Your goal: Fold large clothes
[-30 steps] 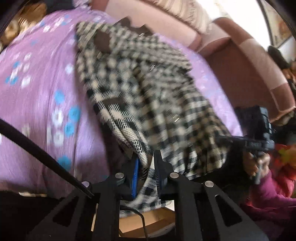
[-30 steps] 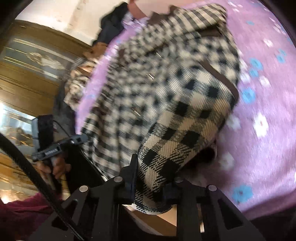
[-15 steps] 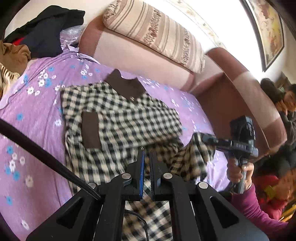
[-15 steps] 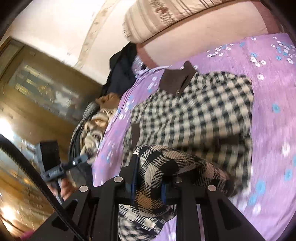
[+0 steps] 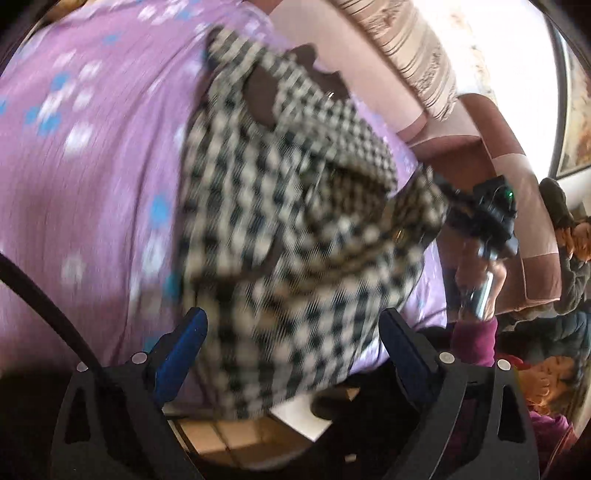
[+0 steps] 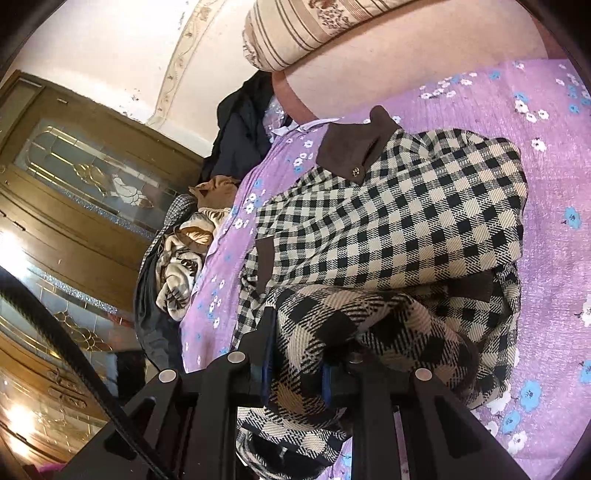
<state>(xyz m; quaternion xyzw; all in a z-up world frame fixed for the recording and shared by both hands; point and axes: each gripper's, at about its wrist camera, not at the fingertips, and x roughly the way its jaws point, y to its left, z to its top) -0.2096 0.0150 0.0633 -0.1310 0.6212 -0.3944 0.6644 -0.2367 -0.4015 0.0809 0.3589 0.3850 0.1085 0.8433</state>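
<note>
Grippers at the checked coat

Left gripper (image 5: pixel 291 343): jaws have just been opening and now stand wide apart, blue pads on either side of the hanging lower edge of the checked coat (image 5: pixel 295 206). Cloth lies between them but neither pad presses on it. View is motion-blurred.

Right gripper (image 6: pixel 295 365): jaws narrow, clamped on a bunched fold of the coat's hem, which bulges over and below the fingers (image 6: pixel 266 354).

Coat lies spread on the purple flowered sheet (image 6: pixel 554 122), brown collar (image 6: pixel 351 147) toward the sofa back, striped cushion (image 6: pixel 295 33) above. Heap of other clothes (image 6: pixel 184 258) sits beside the sheet's edge.
</note>
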